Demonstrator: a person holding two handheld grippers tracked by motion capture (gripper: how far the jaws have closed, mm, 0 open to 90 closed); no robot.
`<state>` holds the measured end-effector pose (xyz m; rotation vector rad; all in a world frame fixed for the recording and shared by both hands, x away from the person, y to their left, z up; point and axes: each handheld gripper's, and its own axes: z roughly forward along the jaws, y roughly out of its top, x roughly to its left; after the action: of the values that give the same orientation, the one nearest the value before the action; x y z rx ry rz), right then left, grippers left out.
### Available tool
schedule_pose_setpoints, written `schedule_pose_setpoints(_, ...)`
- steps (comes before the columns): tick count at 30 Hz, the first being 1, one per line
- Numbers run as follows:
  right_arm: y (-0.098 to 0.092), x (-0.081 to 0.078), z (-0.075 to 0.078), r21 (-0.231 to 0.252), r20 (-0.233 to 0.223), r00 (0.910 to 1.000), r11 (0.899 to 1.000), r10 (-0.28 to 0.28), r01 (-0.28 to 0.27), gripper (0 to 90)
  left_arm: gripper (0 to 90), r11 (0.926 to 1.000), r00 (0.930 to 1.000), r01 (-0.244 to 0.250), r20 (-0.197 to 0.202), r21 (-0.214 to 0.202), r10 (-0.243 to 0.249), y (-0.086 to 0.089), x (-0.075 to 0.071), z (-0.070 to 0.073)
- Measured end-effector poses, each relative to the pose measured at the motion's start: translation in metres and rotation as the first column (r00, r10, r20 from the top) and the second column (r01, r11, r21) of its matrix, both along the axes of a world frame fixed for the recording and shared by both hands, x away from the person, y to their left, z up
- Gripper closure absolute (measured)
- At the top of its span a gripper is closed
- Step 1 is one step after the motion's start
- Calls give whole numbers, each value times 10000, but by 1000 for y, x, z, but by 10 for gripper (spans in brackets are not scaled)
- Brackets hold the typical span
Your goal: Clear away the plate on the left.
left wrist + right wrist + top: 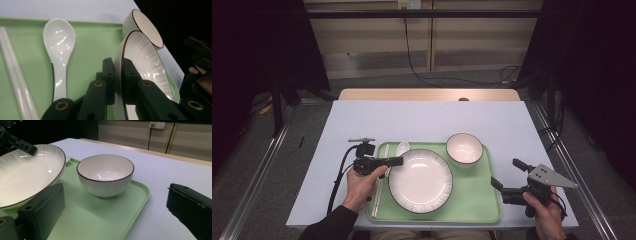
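Observation:
A large white plate (420, 180) with a dark rim lies on a green tray (472, 202). My left gripper (398, 161) is shut on the plate's left rim. In the left gripper view the two jaws clamp the plate (145, 60) edge between them at the gripper (118, 72). My right gripper (507, 173) stands open at the tray's right front edge, holding nothing. In the right gripper view the gripper (117, 202) faces a white bowl (105, 173), with the plate (25, 172) at the left.
The bowl (464, 148) sits at the tray's back right. A white spoon (402, 148) lies at the tray's back left, and white chopsticks (377, 197) run along its left side. The table's front edge is close to both hands.

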<state>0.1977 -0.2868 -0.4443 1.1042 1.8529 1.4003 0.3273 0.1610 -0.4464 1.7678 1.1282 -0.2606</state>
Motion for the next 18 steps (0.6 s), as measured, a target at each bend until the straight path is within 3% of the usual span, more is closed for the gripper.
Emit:
schedule_pose_setpoints(9,0,0,0,26,10,10000,10000,29,-29,17,826,9988,9994,321,-124,375,-316,-10,1,-9)
schedule_pose_setpoints(12,0,0,0,1,-2,10000,10000,-8,8,17,830,9988,9990,367,-263,334,-358,-12,2,-12)
schedule_pose_setpoints(17,0,0,0,-16,-11,10000,10000,-5,5,17,840,9961,9991,413,2,785,-415,-17,1,-15)
schedule_pose_setpoints(18,0,0,0,-20,-35,10000,10000,-17,17,17,841,9970,9996,288,-32,713,-286,-18,1,-16)
